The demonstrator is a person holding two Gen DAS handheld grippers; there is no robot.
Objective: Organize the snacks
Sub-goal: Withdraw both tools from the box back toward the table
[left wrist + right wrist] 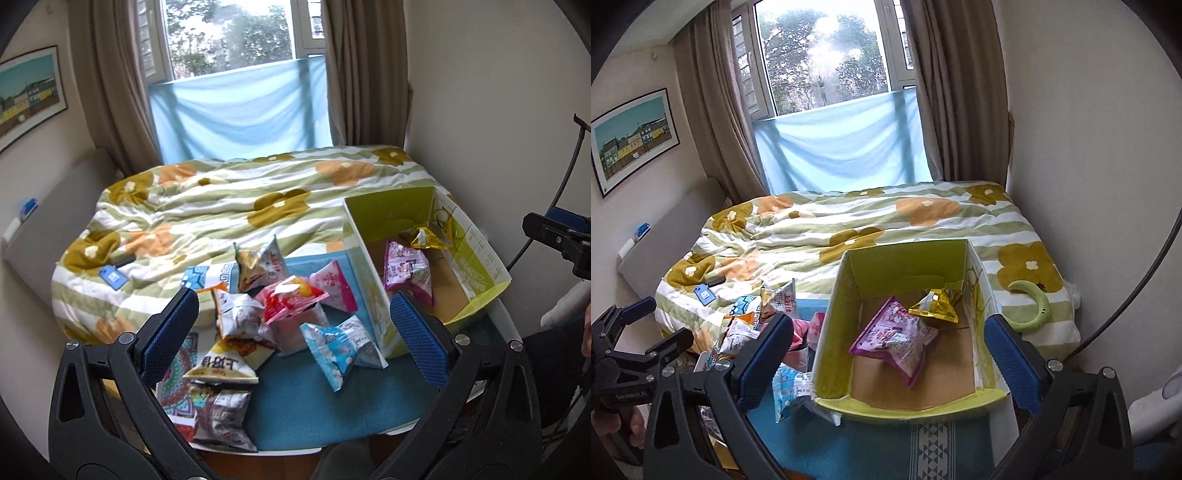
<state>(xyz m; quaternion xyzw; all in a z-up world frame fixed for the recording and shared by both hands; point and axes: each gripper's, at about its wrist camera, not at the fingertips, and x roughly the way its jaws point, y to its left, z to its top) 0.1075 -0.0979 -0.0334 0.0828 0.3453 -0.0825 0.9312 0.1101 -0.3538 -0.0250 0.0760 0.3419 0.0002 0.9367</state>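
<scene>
A bedroom fills the background: a window with brown curtains at the top centre, a framed picture on the wall at the upper left, and a bed under a flowered quilt (229, 206) across the middle. In the lower half lies a blue mat (325, 402), with a loose pile of snack packets (258, 314) on its left part. Right of the pile stands an open yellow-green cardboard box (905, 266), touching a blue-and-white packet (340, 347) at its lower left corner. Inside the box lie a pink packet (897, 339) and, behind it toward the far right corner, a gold packet (936, 304). The left gripper (295, 332) hangs over the pile, its blue-padded jaws spread wide and holding nothing. The right gripper (890, 358) hovers above the box, jaws likewise wide apart and empty. A green curved object (1034, 306) rests on the quilt right of the box.
</scene>
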